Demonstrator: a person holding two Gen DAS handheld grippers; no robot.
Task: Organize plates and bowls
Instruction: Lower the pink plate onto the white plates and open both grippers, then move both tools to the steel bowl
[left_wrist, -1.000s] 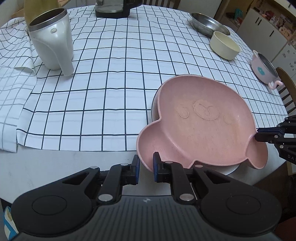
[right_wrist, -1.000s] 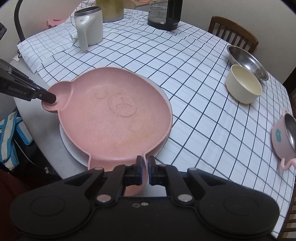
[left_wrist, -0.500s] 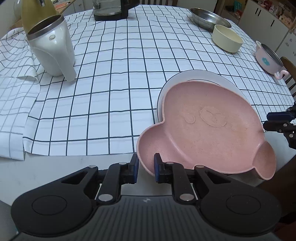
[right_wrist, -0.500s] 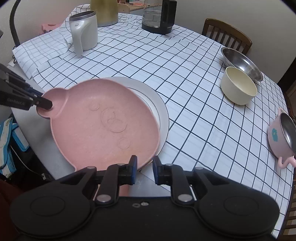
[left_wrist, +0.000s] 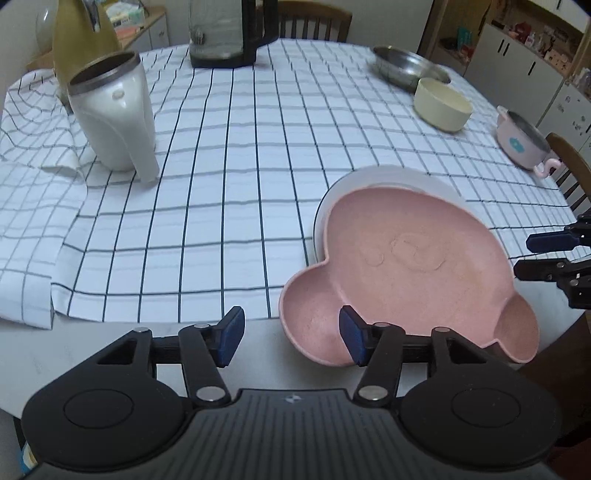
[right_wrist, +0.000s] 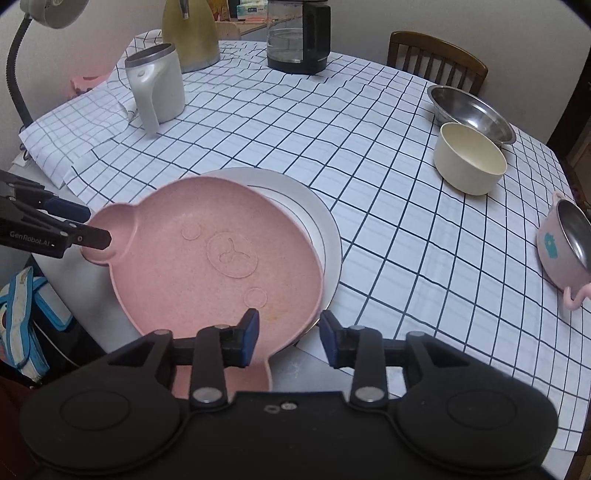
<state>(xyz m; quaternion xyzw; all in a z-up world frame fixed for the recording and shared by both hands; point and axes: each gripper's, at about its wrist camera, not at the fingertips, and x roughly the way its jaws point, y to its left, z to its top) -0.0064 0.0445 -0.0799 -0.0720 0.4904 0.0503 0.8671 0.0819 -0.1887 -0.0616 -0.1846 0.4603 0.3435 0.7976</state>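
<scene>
Spreading apart just now, your left gripper (left_wrist: 291, 338) stands with its jaws wide, and one ear of the pink bear plate (left_wrist: 417, 273) lies between them with no pad pressing it. Your right gripper (right_wrist: 289, 338) has likewise just been opening at the other ear, clear of the rim. That plate sits on the white plate (right_wrist: 317, 210), overhanging it at the table's near edge. Farther out on the checked cloth (left_wrist: 236, 177) stand the cream bowl (right_wrist: 469, 162) just beside the steel bowl (right_wrist: 472, 110), and the pink pot (right_wrist: 565, 247).
</scene>
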